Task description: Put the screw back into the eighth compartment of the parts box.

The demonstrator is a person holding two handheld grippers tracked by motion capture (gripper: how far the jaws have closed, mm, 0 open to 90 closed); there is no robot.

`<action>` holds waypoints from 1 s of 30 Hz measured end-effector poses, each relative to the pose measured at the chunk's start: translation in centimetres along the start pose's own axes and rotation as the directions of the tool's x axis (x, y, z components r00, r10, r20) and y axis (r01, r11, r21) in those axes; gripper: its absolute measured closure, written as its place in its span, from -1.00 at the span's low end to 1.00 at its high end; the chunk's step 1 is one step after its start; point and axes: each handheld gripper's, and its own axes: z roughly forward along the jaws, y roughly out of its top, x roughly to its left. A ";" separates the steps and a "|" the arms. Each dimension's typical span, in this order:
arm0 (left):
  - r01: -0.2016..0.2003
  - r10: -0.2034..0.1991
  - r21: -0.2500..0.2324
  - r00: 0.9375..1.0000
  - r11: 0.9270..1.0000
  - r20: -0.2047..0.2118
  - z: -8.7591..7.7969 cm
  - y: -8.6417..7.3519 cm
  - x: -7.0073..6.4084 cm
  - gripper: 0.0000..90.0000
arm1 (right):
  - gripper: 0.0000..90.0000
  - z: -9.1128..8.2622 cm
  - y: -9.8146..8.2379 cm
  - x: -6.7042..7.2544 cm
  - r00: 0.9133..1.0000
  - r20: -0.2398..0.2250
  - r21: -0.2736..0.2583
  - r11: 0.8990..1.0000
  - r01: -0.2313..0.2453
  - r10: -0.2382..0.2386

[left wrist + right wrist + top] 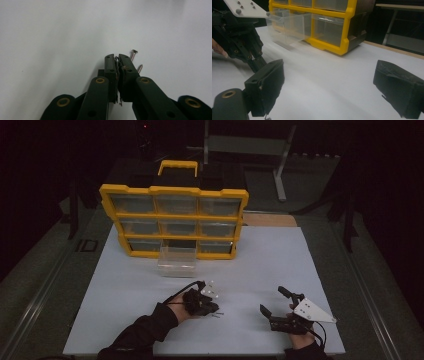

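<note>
My left gripper [214, 308] points down at the white table top [270, 255], jaws shut tight. In the left gripper view [117, 56] a thin scrap shows in the seam between the pads; I cannot tell whether it is a screw or frayed pad. Two small screws [134, 54] [140, 68] lie loose on the table just right of the jaw tips, seen in the high view as screws [217, 314]. My right gripper [272, 301] rests near the front right, open wide with nothing between its jaws [329, 82]. It looks across at the left gripper [244, 47].
A yellow organizer [173, 217] with clear drawers stands upright at the back of the table. One clear drawer [176, 261] is out of it and sits on the table in front, also seen as the drawer [287, 27] beside the organizer [342, 42]. Dark floor surrounds the table.
</note>
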 end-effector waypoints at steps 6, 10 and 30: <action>0.036 -0.036 0.002 0.999 0.999 0.001 -0.1 0.1 0.1 0.93 | -0.77 0.0 0.0 0.0 1.000 0.000 0.001 1.000 0.003 -0.003; 0.051 -0.051 -0.020 0.999 0.999 0.002 -1.0 0.3 0.2 0.94 | -0.77 0.0 0.0 0.0 1.000 0.000 0.000 1.000 0.002 -0.002; 0.046 -0.054 -0.155 0.998 0.987 -0.043 -7.5 3.0 0.3 0.94 | -0.77 0.1 0.0 -0.1 1.000 0.003 -0.001 1.000 0.004 -0.004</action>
